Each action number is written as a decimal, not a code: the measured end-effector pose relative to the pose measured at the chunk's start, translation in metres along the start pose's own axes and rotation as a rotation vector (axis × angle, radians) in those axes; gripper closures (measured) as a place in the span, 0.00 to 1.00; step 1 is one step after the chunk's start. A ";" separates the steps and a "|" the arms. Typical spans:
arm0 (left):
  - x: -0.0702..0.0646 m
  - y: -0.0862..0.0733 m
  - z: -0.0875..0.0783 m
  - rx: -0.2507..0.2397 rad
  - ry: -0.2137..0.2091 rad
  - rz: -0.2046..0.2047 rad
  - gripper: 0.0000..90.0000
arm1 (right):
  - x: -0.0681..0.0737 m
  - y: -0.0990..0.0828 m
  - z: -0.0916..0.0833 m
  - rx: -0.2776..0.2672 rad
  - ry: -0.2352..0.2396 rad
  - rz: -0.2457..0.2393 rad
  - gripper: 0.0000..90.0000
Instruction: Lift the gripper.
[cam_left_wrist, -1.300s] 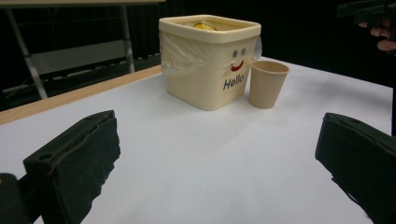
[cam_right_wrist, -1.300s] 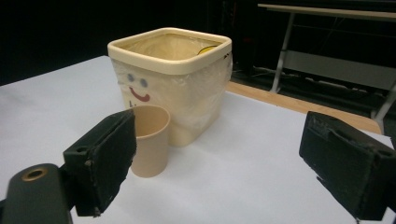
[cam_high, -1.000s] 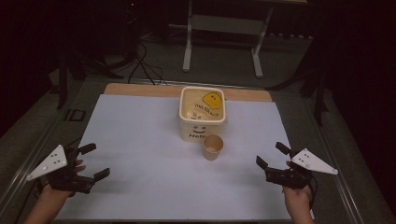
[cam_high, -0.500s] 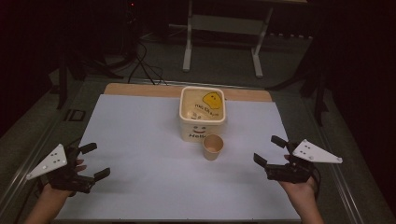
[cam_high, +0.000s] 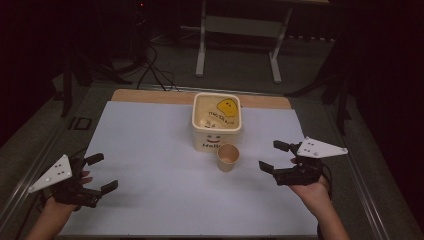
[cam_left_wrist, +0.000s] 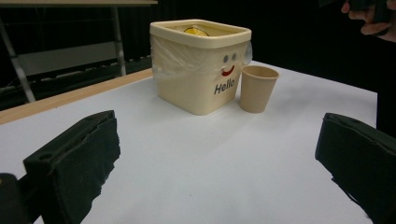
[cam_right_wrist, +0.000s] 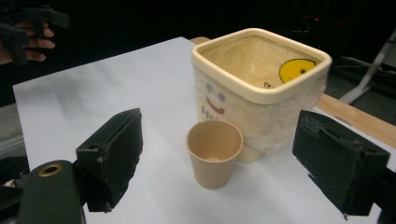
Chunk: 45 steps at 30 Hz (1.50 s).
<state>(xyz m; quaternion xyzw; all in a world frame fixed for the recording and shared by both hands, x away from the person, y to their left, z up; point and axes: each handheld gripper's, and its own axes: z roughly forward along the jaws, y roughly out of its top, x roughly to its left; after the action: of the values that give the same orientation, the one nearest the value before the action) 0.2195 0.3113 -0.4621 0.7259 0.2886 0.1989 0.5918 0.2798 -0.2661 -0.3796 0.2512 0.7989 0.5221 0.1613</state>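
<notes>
A small tan paper cup stands upright and empty on the white table sheet, just in front of a cream square bin. The bin has a clear liner, a smiley face and the word "Hello". My right gripper hovers open right of the cup, its jaws pointing at it, apart from it. Near the front left corner my left gripper is open, far from the cup, nothing between its jaws.
The white sheet covers a wooden board whose bare strip shows along the far edge. Dark floor, cables and a metal stand's legs lie beyond the table. A metal rail runs along the right side.
My right gripper has moved left and forward toward the cup and has risen slightly. The left gripper, cup and bin have stayed put.
</notes>
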 end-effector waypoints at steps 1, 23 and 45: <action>0.000 0.000 0.000 -0.001 -0.001 -0.001 0.01 | 0.000 0.001 0.002 0.003 0.011 -0.001 0.18; -0.003 0.001 0.002 0.007 -0.015 0.013 0.01 | -0.003 0.008 0.057 0.154 0.164 -0.091 0.27; -0.003 0.000 0.003 0.012 -0.022 0.017 0.01 | -0.015 0.002 0.107 0.339 0.224 -0.139 0.37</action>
<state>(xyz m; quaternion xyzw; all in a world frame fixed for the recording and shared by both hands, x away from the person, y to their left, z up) 0.2186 0.3070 -0.4622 0.7342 0.2770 0.1942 0.5887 0.3482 -0.1930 -0.4212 0.1595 0.9036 0.3926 0.0627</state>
